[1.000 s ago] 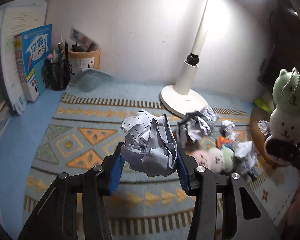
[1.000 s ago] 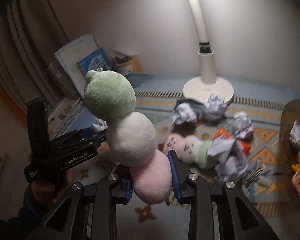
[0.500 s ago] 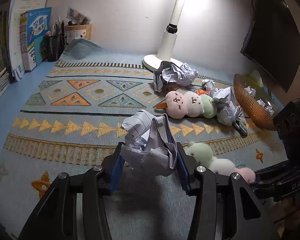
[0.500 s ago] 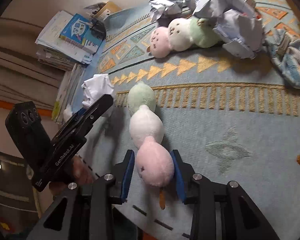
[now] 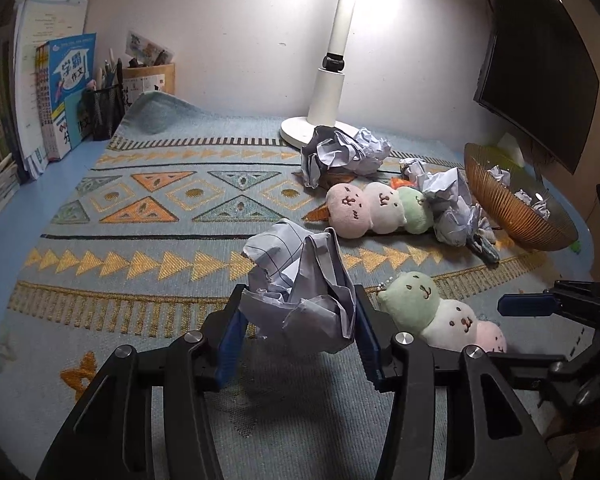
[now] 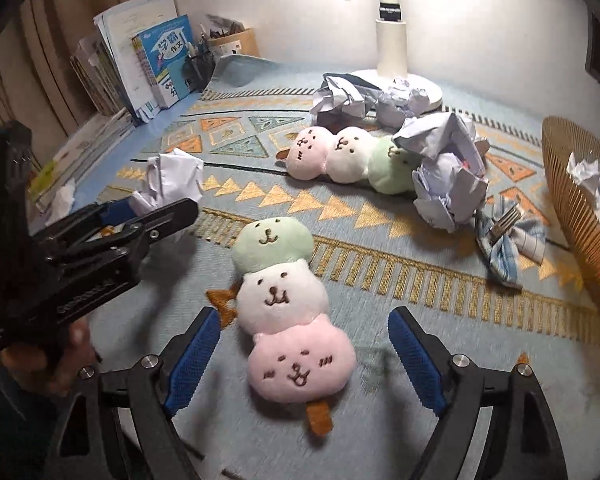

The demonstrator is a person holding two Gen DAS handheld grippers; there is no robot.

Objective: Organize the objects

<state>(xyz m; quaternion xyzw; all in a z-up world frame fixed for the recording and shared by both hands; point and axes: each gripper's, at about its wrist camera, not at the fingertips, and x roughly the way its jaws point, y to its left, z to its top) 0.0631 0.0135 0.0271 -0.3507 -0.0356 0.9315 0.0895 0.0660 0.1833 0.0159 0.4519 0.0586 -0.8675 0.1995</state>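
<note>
My left gripper (image 5: 298, 296) is shut on a crumpled ball of lined paper (image 5: 296, 272), held just above the patterned mat (image 5: 140, 208). The right wrist view shows the same paper ball (image 6: 176, 176) at the left. A three-ball plush skewer toy (image 6: 278, 292), green, white and pink, lies flat on the mat. My right gripper (image 6: 303, 314) straddles its pink end with jaws opening, and the blue pads (image 6: 192, 352) stand clear of it on both sides. In the left wrist view this toy (image 5: 440, 316) rests just right of my left fingers.
A second plush skewer (image 5: 376, 210) lies mid-mat among crumpled papers (image 5: 344, 152). A wicker basket (image 5: 512, 216) holding paper balls sits at the right, with a checked bow clip (image 6: 508, 236) near it. Lamp base (image 5: 328, 92), books (image 5: 64, 92), pen holder (image 5: 104, 108) and monitor (image 5: 540, 72) line the back.
My right gripper came down, laid the plush skewer on the mat and opened off it. My left gripper moved lower over the mat, still gripping the paper ball.
</note>
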